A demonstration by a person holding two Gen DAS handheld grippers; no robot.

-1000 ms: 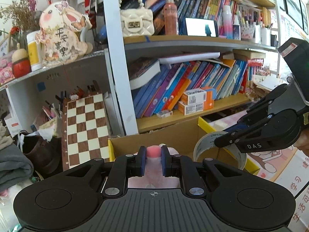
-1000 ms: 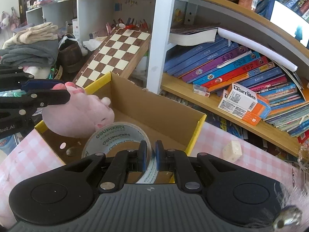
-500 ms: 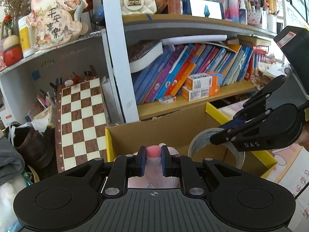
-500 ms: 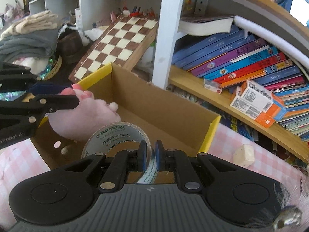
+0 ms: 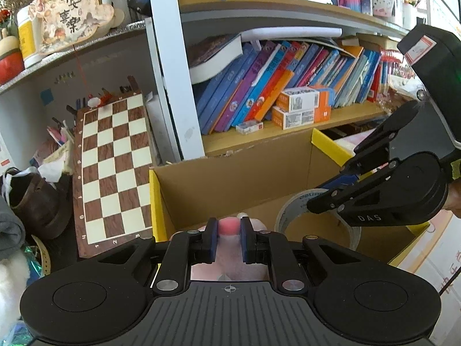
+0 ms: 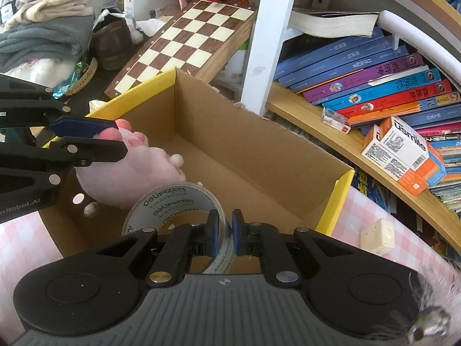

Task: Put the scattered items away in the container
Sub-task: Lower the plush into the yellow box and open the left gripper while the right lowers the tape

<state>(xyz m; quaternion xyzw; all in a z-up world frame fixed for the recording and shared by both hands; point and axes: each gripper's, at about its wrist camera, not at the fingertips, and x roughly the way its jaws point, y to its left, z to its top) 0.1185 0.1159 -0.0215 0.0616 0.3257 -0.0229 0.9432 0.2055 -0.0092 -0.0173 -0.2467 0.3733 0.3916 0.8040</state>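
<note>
An open cardboard box (image 6: pixel 250 141) with yellow flap edges stands on a pink checked table. My left gripper (image 5: pixel 228 228) is shut on a pink plush toy (image 6: pixel 135 173), held over the box's left end; in the left wrist view only its pink tip (image 5: pixel 229 227) shows between the pads. My right gripper (image 6: pixel 224 221) is shut on the wall of a clear tape roll (image 6: pixel 173 204), held over the box's near side. The tape roll (image 5: pixel 299 210) and right gripper (image 5: pixel 322 199) also appear at the right of the left wrist view.
A bookshelf with leaning books (image 6: pixel 374 83) and an orange-white carton (image 6: pixel 403 152) rises behind the box. A chessboard (image 5: pixel 112 170) leans at the left by a brown shoe (image 5: pixel 31 201) and folded clothes (image 6: pixel 43 37). A cream cube (image 6: pixel 377 235) lies on the tablecloth to the right.
Both grippers have moved forward and lower over the box, carrying the plush toy and the tape roll. Both stay shut on their items.
</note>
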